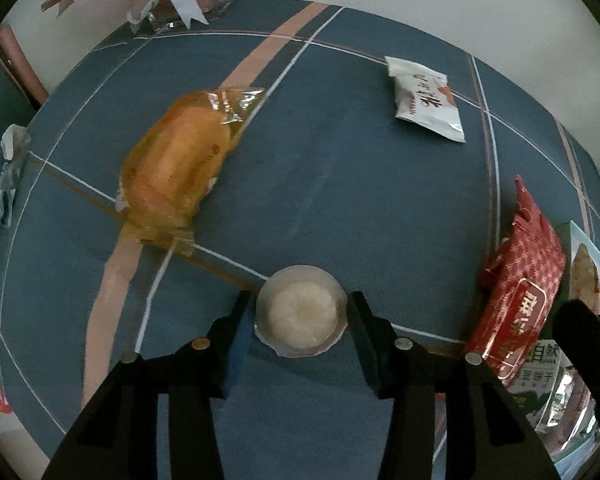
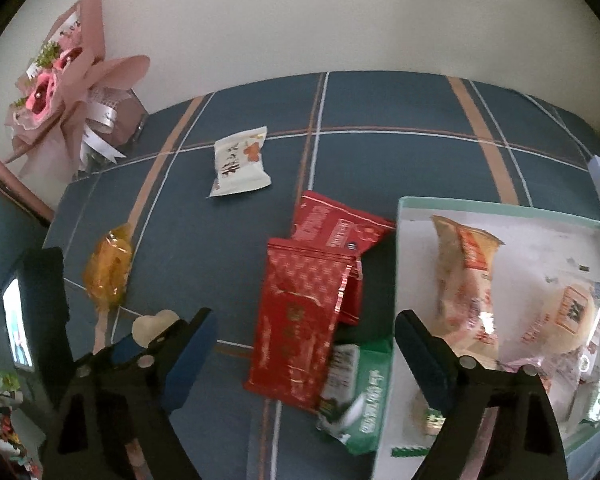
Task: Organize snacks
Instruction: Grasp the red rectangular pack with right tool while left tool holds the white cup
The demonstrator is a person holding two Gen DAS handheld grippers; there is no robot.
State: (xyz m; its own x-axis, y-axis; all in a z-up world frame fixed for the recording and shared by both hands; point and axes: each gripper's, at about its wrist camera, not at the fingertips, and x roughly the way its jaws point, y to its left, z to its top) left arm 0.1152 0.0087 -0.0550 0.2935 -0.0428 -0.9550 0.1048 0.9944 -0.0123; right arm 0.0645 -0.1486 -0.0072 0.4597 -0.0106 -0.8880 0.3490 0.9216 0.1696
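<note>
Left wrist view: left tongs (image 1: 301,312) clenched on a small round jelly cup (image 1: 301,311), one pad against each side of its rim. The cup sits low over the blue plaid table (image 1: 340,184); I cannot tell whether it has left the cloth. Loose on the table: orange-wrapped bread (image 1: 176,160) to the left, white sachet (image 1: 426,100) far right, red packet (image 1: 520,292) at the right edge.

Right wrist view: right tongs (image 2: 304,344) released, nothing between the pads, hanging above the red packet (image 2: 300,320) and a green packet (image 2: 360,396) tucked under it. The mint-rimmed tray (image 2: 500,205) lies to the right and already holds several wrapped snacks. The jelly cup (image 2: 156,326) shows at lower left in the other tongs.

Judgement on the step in hand: carry the cup to the tray. Keep the squeeze light, as the thin plastic wall looks likely to buckle or pop out sideways. Keep it level, lift clear of the red packet, and set it on a bare patch of tray floor before letting go.
</note>
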